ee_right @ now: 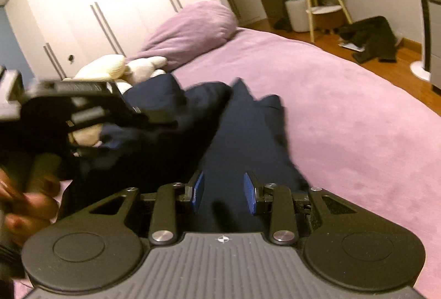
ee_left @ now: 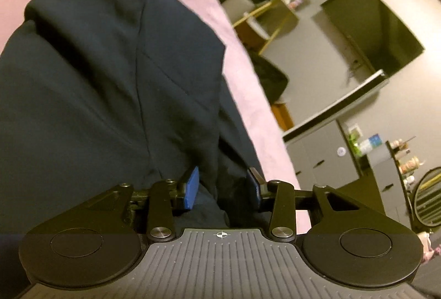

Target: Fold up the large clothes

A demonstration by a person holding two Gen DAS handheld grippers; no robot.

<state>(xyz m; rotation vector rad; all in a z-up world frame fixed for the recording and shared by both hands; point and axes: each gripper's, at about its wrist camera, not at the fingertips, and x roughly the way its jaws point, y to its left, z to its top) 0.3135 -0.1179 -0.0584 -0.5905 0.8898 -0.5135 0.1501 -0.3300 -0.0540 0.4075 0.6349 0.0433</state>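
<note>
both the left gripper (ee_left: 223, 188) and the right gripper (ee_right: 223, 192) are open, maybe holding nothing; the dark cloth (ee_left: 110, 72) could slip and bunch up.

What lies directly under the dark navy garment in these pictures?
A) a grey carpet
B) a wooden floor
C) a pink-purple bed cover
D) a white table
C: the navy garment is spread on the pink-purple bed cover, which shows around its edges in both wrist views; the wooden floor is seen only beyond the bed.

Left tool (ee_left: 223, 188) and right tool (ee_right: 223, 192) both gape, fingers parted.
</note>
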